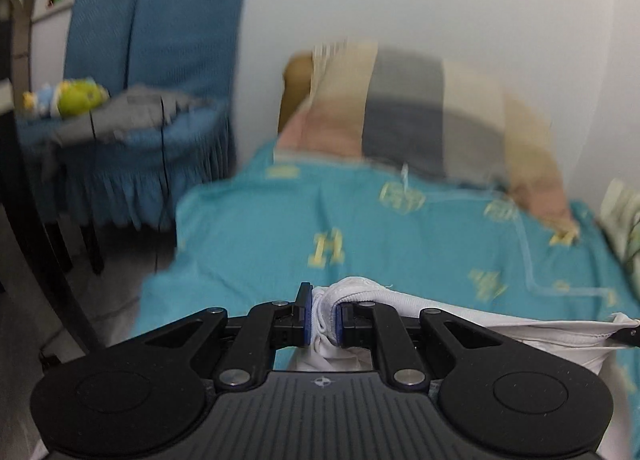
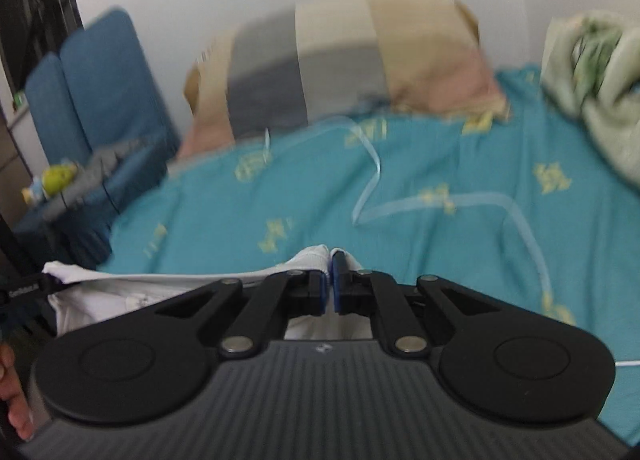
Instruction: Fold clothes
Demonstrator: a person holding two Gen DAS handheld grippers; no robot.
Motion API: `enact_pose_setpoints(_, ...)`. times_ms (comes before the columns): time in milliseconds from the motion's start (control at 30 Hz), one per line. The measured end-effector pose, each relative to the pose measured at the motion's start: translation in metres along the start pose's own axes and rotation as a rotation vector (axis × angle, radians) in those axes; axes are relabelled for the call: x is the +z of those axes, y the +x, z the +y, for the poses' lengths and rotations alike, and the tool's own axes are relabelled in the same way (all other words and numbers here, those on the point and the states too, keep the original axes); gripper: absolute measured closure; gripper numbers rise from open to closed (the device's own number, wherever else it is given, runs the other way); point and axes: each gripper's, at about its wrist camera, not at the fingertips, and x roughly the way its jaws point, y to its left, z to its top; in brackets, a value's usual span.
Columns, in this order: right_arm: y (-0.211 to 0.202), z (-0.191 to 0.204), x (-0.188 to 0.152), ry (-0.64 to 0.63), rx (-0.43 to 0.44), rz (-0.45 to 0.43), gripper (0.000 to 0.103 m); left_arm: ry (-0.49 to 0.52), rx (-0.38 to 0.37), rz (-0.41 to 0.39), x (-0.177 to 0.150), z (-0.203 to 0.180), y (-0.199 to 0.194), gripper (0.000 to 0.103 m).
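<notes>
A white garment [image 1: 460, 320] is stretched between my two grippers, low over a bed with a teal sheet [image 1: 360, 228]. My left gripper [image 1: 323, 316] is shut on a bunched corner of the cloth, which bulges between its blue pads. In the right wrist view the same white garment [image 2: 168, 288] runs off to the left from my right gripper [image 2: 330, 284], whose pads are shut on another corner. The far gripper's black tip shows at the garment's other end in each view. Both pictures are blurred by motion.
A striped beige and grey pillow [image 1: 420, 108] leans on the white wall at the head of the bed. A pale green blanket [image 2: 592, 92] is heaped at the right. Blue-covered chairs [image 1: 160, 60] with grey cloth and a soft toy [image 1: 76, 96] stand left of the bed.
</notes>
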Motion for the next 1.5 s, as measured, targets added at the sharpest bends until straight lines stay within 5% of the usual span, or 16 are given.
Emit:
enact_pose_setpoints(133, 0.023, -0.014, -0.005, 0.066, 0.058, 0.056, 0.090, -0.004, -0.006, 0.063, -0.012, 0.003, 0.025, 0.087)
enact_pose_setpoints(233, 0.029, -0.024, -0.004, 0.118, 0.101, 0.100, 0.069, 0.002, -0.005, 0.078, -0.008, 0.006, 0.020, 0.063)
enact_pose_setpoints(267, 0.029, -0.026, -0.003, 0.132, 0.116, 0.111, 0.058, 0.013, -0.006, 0.079, -0.007, 0.007, 0.015, 0.051)
enact_pose_setpoints(300, 0.028, -0.025, -0.002, 0.138, 0.129, 0.116, 0.033, 0.025, -0.007, 0.079, -0.005, 0.008, 0.009, 0.048)
enact_pose_setpoints(367, 0.020, -0.022, -0.001, 0.134, 0.146, 0.116, 0.011, 0.041, -0.029, 0.086, -0.003, 0.007, -0.016, 0.039)
enact_pose_setpoints(533, -0.029, -0.008, -0.003, 0.108, 0.157, 0.090, 0.012, 0.067, -0.073, 0.057, -0.002, 0.010, -0.091, 0.028)
enact_pose_setpoints(833, -0.166, 0.011, -0.037, 0.100, 0.157, 0.004, 0.012, 0.050, -0.107, 0.011, -0.026, 0.032, -0.255, 0.028)
enact_pose_setpoints(1167, -0.325, 0.047, -0.096, 0.064, 0.166, -0.064, 0.012, -0.033, -0.124, -0.022, -0.097, 0.058, -0.422, 0.028)
enact_pose_setpoints(1500, -0.398, 0.071, -0.150, 0.056, 0.182, -0.032, 0.012, -0.294, -0.169, 0.082, -0.176, 0.113, -0.454, 0.031)
